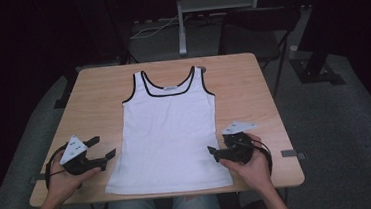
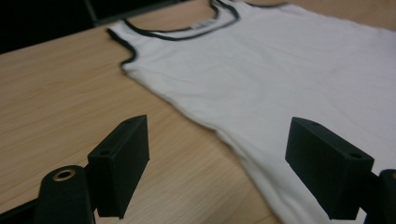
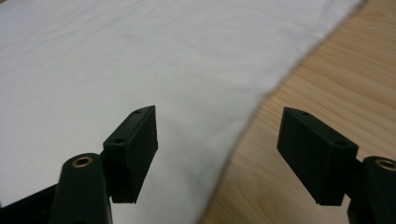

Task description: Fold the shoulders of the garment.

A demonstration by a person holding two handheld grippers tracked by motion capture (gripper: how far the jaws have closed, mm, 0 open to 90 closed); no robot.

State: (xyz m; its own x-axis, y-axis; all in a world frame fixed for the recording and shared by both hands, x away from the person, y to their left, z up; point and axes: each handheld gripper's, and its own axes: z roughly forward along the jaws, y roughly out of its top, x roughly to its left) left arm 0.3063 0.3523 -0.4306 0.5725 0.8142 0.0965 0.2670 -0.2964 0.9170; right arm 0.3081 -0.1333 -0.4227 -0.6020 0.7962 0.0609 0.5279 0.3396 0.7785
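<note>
One wooden table (image 1: 97,91), white tank top (image 1: 168,131), grey carpet (image 1: 345,117), dark room

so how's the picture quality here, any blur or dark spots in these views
High view: the room behind the table is nearly black, and the white tank top is evenly lit with no glare. Left gripper view: the neckline is soft, the near jaws sharper. Right gripper view: the white fabric looks flat and slightly blurred, and the wood grain is soft.

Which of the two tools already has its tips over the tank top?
The right tool: in the high view its tips overlap the white tank top's right edge, while the left tool stops short over bare table.
</note>
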